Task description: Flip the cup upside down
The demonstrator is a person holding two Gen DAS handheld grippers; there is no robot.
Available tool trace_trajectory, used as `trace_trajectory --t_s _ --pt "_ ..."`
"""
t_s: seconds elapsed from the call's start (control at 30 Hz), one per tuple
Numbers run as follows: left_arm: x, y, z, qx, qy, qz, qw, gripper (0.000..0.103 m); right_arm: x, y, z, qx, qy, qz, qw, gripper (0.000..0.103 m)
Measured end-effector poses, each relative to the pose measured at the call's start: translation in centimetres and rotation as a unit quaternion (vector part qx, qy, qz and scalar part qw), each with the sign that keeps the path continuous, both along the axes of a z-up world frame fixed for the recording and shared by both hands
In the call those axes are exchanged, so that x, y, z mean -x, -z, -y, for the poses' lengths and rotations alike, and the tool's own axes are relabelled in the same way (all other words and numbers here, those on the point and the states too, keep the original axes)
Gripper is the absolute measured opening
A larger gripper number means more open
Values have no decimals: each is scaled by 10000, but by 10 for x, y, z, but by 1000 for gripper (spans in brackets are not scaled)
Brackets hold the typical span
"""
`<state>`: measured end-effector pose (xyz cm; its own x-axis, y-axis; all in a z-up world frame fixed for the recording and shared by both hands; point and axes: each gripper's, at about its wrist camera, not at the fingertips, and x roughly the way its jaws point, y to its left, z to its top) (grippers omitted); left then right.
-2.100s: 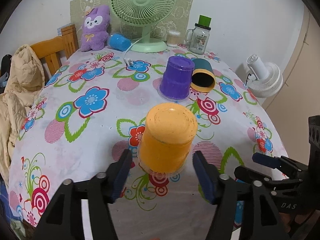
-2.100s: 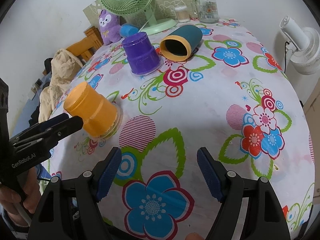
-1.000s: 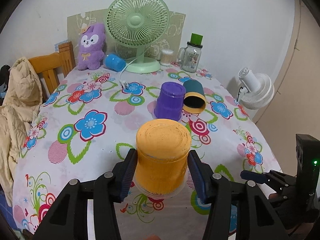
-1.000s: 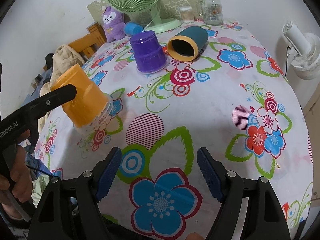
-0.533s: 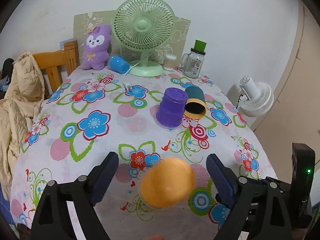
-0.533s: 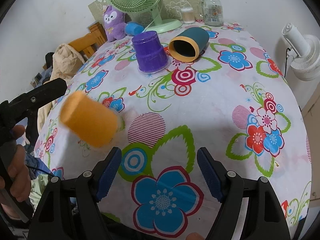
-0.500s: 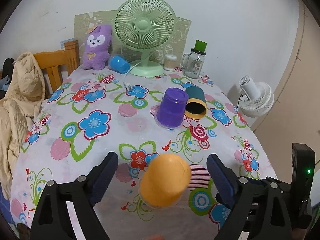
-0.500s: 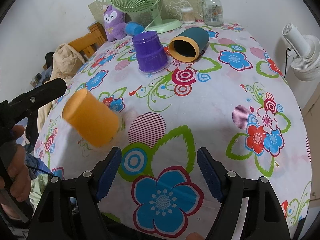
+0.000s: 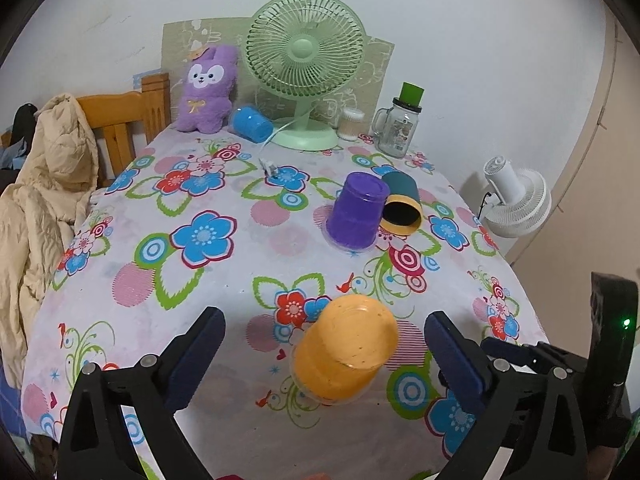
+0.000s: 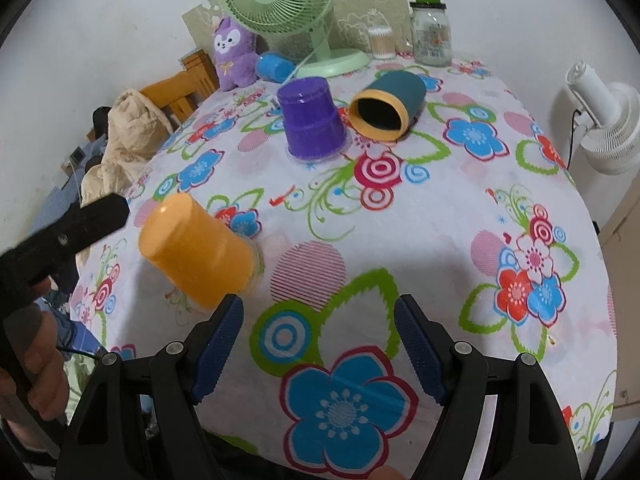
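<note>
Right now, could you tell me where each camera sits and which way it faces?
Left wrist: above the table's near edge, facing the green fan; its own open fingers flank the tilted orange cup.
Right wrist: further right, facing the same way; its open fingers show, plus the left gripper and its hand.
Shared: orange cup, purple cup, fan.

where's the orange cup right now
The orange cup sits tilted, base up, near the table's front edge, between the open fingers of the left gripper, nearer than the purple cup.
</note>
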<state>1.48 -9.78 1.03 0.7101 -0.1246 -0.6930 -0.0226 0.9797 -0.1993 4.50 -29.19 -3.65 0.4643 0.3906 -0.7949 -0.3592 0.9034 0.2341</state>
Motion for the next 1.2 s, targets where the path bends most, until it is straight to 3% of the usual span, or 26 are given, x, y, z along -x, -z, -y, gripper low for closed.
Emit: trace_trajectory --t_s 0.4,0.73,0.97,1.2 --pt "14 -10 -32 64 -309 194 9993 101 4 -37 -43 386 -82 683 9969 81" --pt "23 -27 -57 91 -536 495 9973 102 7 -69 -61 368 105 1203 9920 81" --pt "27 -37 -60 -67 -536 734 9958 103 14 -87 -70 369 136 1570 9868 89" --pt "29 -40 -62 -75 -557 809 9951 103 16 -91 -74 452 167 1678 9847 89"
